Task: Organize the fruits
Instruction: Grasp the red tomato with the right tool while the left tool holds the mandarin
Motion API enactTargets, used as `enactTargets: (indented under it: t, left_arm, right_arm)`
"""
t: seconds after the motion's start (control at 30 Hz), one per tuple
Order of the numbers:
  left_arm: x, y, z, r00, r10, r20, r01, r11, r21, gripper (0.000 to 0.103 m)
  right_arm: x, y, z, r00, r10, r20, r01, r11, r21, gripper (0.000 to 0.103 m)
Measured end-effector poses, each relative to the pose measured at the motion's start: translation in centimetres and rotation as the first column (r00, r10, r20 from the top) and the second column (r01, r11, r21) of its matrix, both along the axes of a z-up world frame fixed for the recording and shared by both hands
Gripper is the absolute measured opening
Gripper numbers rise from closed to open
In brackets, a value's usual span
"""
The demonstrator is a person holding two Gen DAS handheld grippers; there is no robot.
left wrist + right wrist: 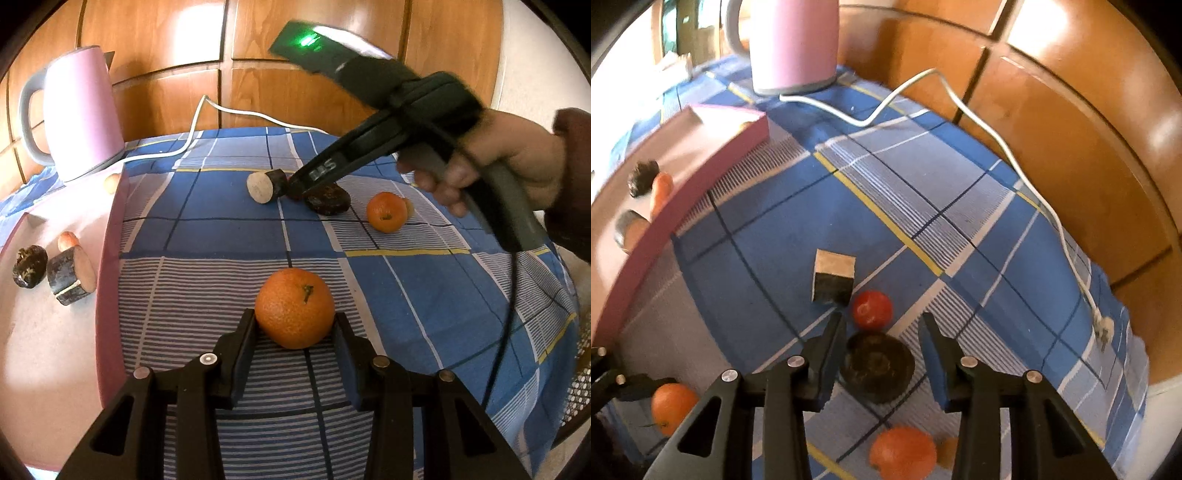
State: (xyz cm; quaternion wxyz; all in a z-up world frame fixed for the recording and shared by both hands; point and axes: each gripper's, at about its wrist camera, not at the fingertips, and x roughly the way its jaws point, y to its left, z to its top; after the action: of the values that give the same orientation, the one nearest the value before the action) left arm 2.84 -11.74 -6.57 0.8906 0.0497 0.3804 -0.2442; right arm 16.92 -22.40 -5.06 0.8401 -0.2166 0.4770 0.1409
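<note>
On the blue plaid tablecloth (229,229) in the left wrist view, a large mandarin (294,308) sits between the fingertips of the left gripper (295,325). Both black fingers (243,347) stand at its flanks, so close that I cannot tell whether they press it or only frame it. Farther off, a cut piece with a pale face (264,185) and a dark lump (328,199) lie near the middle of the cloth, with a smaller mandarin (386,211) to their right. The right gripper (295,190), held by a hand (491,162), reaches down from the right to the spot between those two dark pieces; its tips are too blurred to read here. At the left, a pink tray (107,266) holds several dark and pale pieces (70,275). A pink kettle (79,110) stands at the far left, its white cord (207,110) trailing across the cloth.

From the right wrist view, the right gripper (882,325) has its fingers apart, holding nothing. The dark round piece (877,365) lies between them, nearer the left finger, and a small red fruit (872,309) sits just beyond it. The cut piece (833,275) lies slightly farther, to the left. An orange mandarin (903,452) is near the bottom edge, and another (674,406) sits at the lower left beside the other gripper's finger. The pink tray (683,199) runs along the left, the kettle (794,44) at the far end.
</note>
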Motion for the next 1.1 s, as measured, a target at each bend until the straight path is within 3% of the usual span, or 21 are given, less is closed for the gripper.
enactTargets:
  t: [0.07,0.17,0.27,0.47,0.57,0.77,0.9,1.03,1.1]
  left_arm:
    - [0.0,0.0,0.0,1.000,0.000,-0.004,0.000,1.000,-0.003,0.041]
    - [0.0,0.1,0.0,1.000,-0.001,-0.005,0.001,1.000,-0.006,0.041]
    - [-0.1,0.0,0.0,1.000,0.003,-0.007,-0.003,1.000,-0.009,0.041]
    - [0.1,0.1,0.0,1.000,0.007,-0.012,-0.007,1.000,-0.014,0.041]
    - [0.2,0.1,0.0,1.000,0.008,-0.015,-0.008,1.000,-0.015,0.041]
    - [0.5,0.1,0.0,1.000,0.005,-0.028,-0.006,1.000,-0.022,0.041]
    - [0.9,0.4,0.1,0.999,0.007,-0.054,-0.009,0.999,-0.042,0.039]
    - [1.3,1.3,0.7,0.993,0.005,-0.116,-0.019,0.993,-0.120,0.038]
    - [0.9,1.8,1.4,0.994,0.014,-0.104,-0.028,0.991,-0.130,0.038]
  right_arm:
    - [0.7,0.5,-0.7,1.000,0.004,-0.013,-0.004,1.000,-0.017,0.038]
    - [1.4,1.1,-1.6,0.999,0.014,-0.029,-0.015,0.999,-0.028,0.025]
    - [1.3,0.9,-1.0,1.000,-0.016,0.005,0.016,1.000,-0.006,0.025]
    - [-1.3,-1.6,2.5,0.986,-0.136,0.099,0.119,0.980,0.162,0.025]
    - [-3.7,-3.4,4.4,0.964,-0.222,0.143,0.182,0.951,0.250,0.025]
    - [-9.3,-8.3,3.8,0.898,-0.429,0.099,0.367,0.854,0.368,0.025]
    - [-12.5,-10.7,1.9,0.837,-0.539,0.088,0.481,0.804,0.350,0.025]
    - [-14.7,-12.8,0.6,0.758,-0.639,0.130,0.580,0.752,0.313,0.025]
    - [-14.9,-13.5,-0.2,0.727,-0.670,0.150,0.615,0.732,0.294,0.025]
